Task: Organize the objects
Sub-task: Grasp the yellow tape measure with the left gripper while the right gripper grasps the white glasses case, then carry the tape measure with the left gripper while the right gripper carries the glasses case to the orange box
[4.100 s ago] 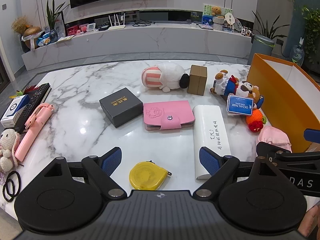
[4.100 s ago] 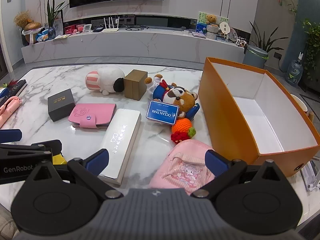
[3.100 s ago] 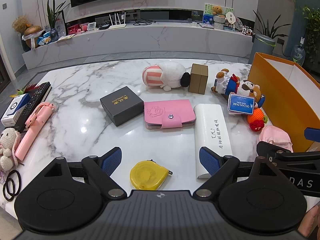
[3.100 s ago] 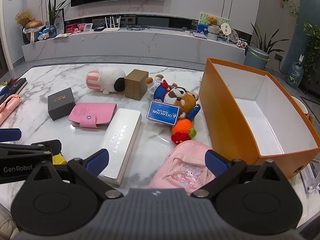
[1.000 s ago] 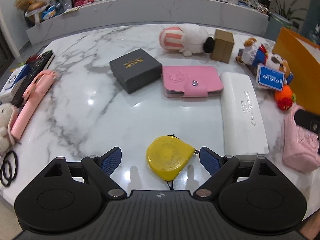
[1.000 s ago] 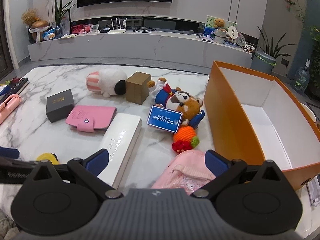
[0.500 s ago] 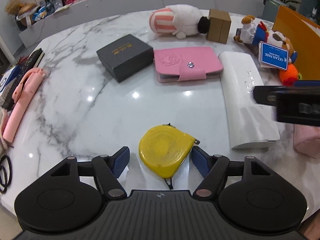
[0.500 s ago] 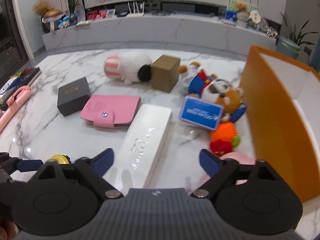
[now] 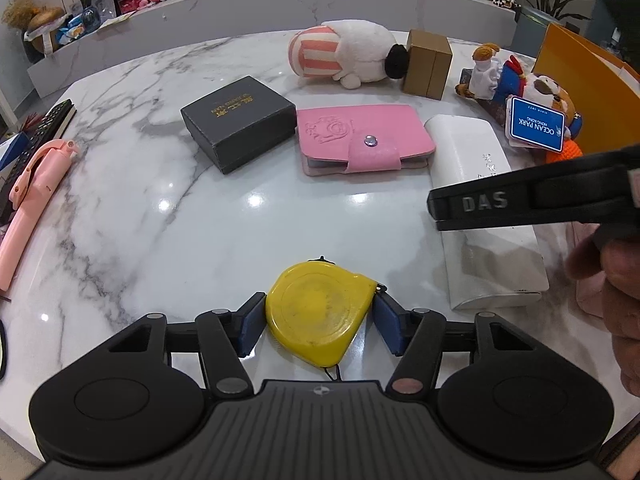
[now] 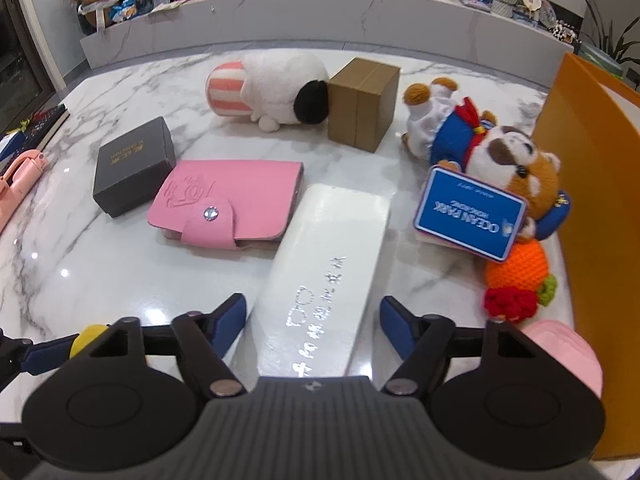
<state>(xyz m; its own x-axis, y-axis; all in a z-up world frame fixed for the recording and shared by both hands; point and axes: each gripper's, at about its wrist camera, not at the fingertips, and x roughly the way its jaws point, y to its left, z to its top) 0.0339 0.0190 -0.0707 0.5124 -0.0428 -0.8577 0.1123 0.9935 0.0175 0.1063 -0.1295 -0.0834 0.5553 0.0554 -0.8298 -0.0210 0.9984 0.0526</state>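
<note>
Left wrist view: my left gripper (image 9: 320,322) has its jaws pinching the flat yellow round-bodied tape measure (image 9: 318,314), which lies on the white marble bench (image 9: 120,216) at its near edge. Beyond the tape measure sit a dark grey square gift box (image 9: 238,122) and a pink snap-flap card wallet (image 9: 362,140); right of the tape lies a long white glossy case (image 9: 486,216).

Right wrist view: my right gripper (image 10: 312,322) has its jaws spread on either side of the white case's (image 10: 326,268) near end, not touching it. Right of the case stands the orange cardboard box (image 10: 592,184).
</note>
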